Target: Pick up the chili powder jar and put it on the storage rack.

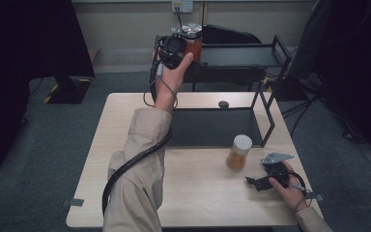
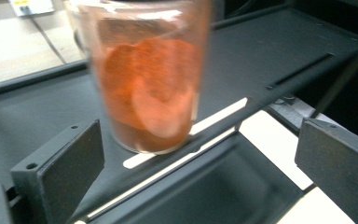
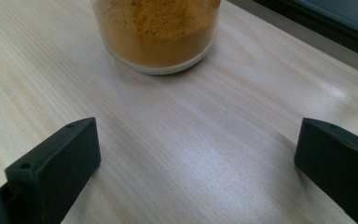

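On the rack's top shelf (image 1: 241, 55), red jar (image 2: 147, 79) stands clear of released left jaws; right jaws released.

Worktop (image 1: 193, 193): we see pale wood grain, standing on grey floor.
Rack (image 1: 265, 111): a black two-tier frame, its lower tray lying on our worktop's far half.
Yellow jar (image 1: 238, 152): white-lidded, upright on bare wood just in front of the tray.
Upper shelf (image 1: 241, 55): we see a red-orange jar (image 2: 149, 79) standing near its front edge.

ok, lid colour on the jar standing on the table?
White, on the jar of yellow-orange powder; the lid shows best in the high view.
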Motion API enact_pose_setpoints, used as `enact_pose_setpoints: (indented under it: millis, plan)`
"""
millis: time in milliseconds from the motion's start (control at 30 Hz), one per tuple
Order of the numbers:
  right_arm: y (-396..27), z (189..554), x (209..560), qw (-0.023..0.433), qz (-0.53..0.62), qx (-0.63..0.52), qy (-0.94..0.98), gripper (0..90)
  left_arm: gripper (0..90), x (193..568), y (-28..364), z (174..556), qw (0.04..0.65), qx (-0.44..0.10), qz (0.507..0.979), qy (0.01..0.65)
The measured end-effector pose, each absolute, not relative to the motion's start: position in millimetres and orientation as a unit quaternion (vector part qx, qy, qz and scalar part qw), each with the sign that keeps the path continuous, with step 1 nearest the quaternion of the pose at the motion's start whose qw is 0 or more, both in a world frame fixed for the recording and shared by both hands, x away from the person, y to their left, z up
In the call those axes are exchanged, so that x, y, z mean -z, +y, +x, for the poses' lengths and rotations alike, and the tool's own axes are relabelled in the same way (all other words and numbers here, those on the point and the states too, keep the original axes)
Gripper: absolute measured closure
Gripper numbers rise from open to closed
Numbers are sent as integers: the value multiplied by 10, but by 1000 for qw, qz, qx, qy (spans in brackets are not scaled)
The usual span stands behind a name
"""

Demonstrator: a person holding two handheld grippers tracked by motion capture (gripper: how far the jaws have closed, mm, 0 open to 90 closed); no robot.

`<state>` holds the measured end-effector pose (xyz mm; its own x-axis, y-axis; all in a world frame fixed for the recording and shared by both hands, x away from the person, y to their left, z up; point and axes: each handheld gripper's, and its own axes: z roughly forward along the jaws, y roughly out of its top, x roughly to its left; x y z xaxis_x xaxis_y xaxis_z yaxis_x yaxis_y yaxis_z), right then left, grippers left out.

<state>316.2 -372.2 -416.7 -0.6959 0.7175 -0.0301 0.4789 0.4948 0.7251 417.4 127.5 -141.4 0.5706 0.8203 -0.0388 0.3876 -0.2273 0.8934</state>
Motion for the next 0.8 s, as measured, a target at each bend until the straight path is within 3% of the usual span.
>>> enact_pose_setpoints:
  millis: [800]
  plan:
    - [-3722, 3161, 4168, 167, 353, -358, 848, 0, 6, 2126, 1329, 3958, 495, -193, 760, 374]
